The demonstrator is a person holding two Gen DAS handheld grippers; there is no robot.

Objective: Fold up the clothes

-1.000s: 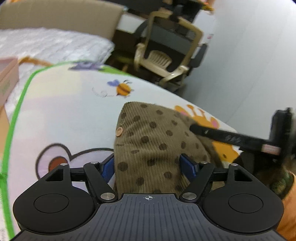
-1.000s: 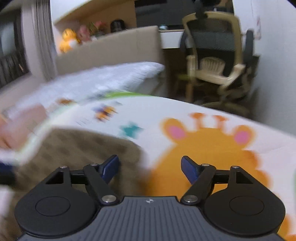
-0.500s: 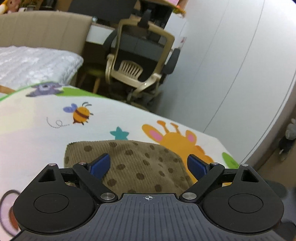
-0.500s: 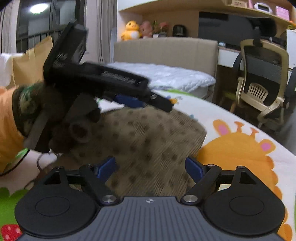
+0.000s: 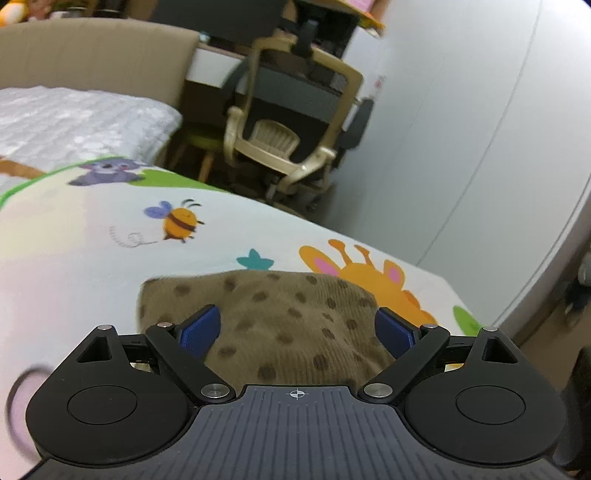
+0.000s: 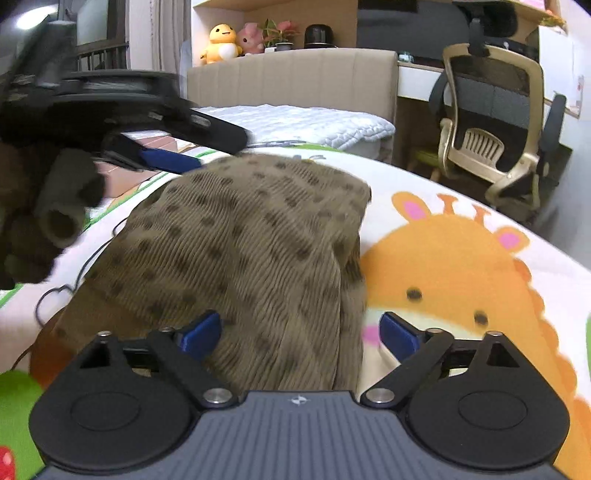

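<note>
Loosely between both grippers' spread jaws, folded spotted garment [image 5: 291,325].

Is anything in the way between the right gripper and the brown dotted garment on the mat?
Nothing visible. The brown dotted garment lies directly ahead of the right gripper, whose jaws are opening with cloth between them, unpressed.

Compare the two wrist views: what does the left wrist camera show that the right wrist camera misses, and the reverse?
Only the left wrist view shows the cartoon bee print and purple koala print on the mat. Only the right wrist view shows the left tool, the yellow plush duck and pink plush toy on the shelf. Both show the brown dotted corduroy garment, orange giraffe print, beige office chair and white quilted bed.
</note>
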